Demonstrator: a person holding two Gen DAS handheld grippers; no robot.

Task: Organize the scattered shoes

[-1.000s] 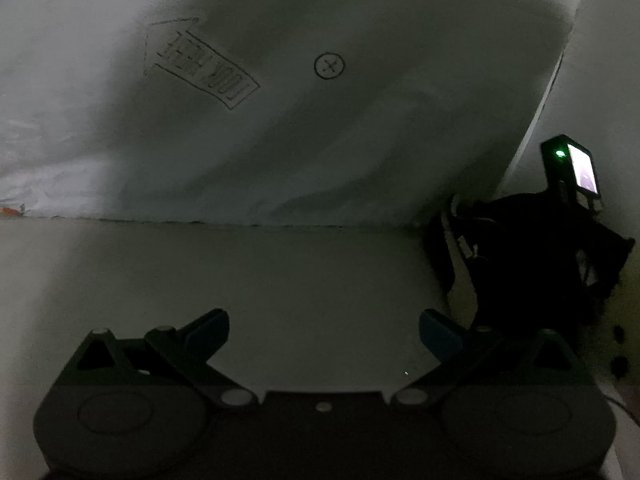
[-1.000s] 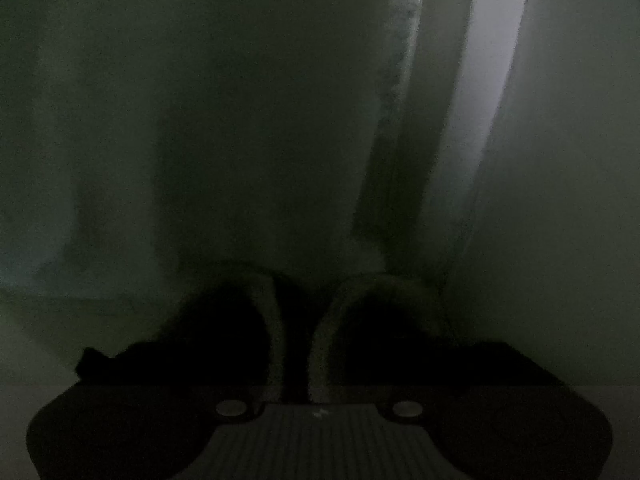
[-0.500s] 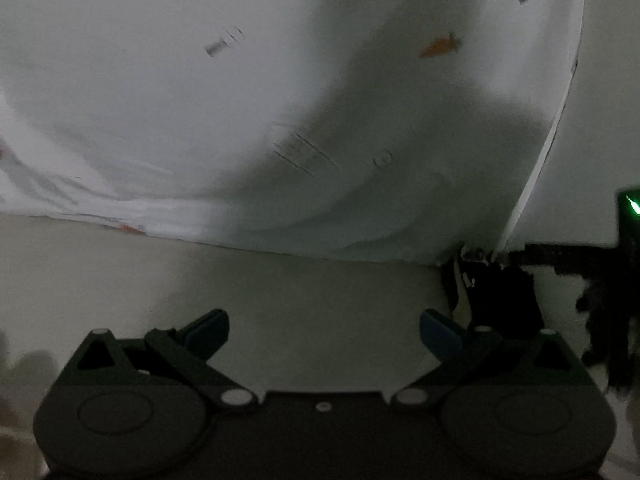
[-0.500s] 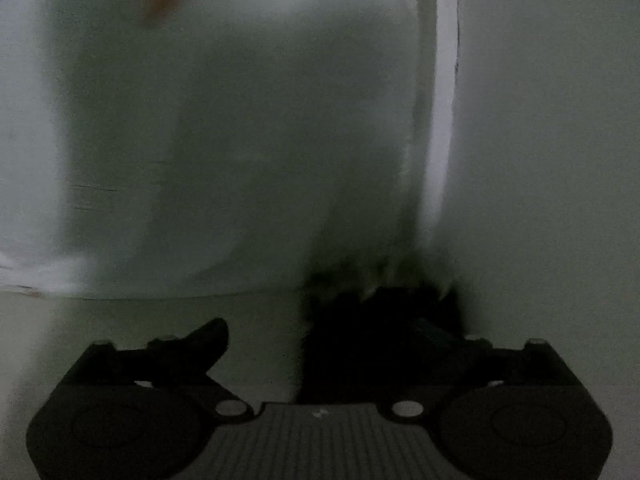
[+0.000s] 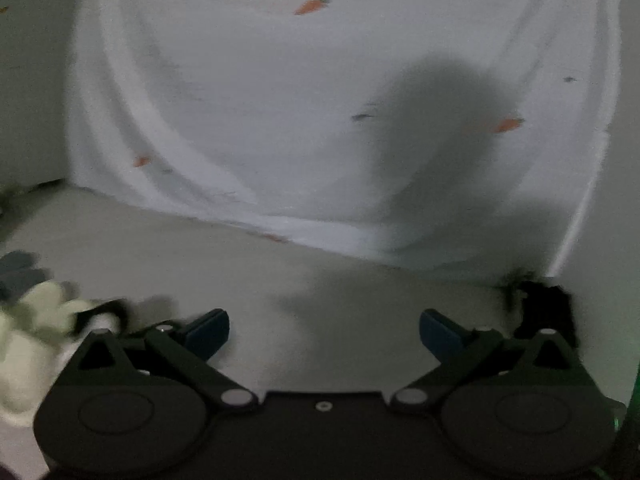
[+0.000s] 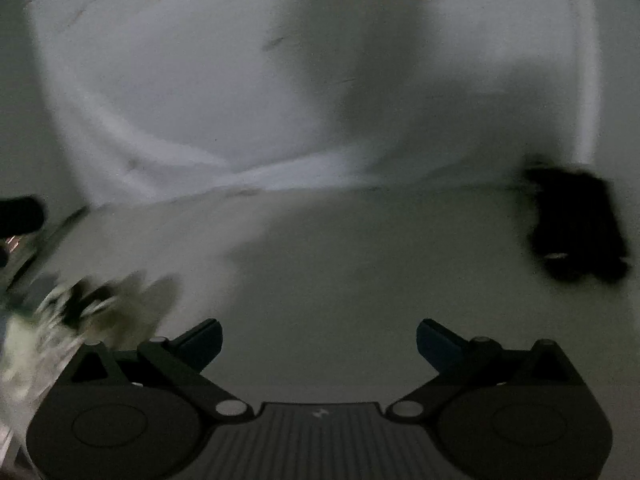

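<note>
Left wrist view: the left claw stands wide open with nothing between its blue fingertips, low over a pale floor. Ahead of it hangs a white sheet printed with small orange carrots; no writing can be read on it. A pair of dark shoes sits just beyond the claw's right finger, against the foot of the sheet by a wall; which way the shoes point cannot be told. To the claw's left lies a pale fluffy slipper, blurred.

Right wrist view: the right claw is likewise spread wide and empty over the floor. The dark shoes lie ahead and to its right, well apart from it, smeared by blur. A light, dark-marked slipper lies just beside its left finger.
</note>
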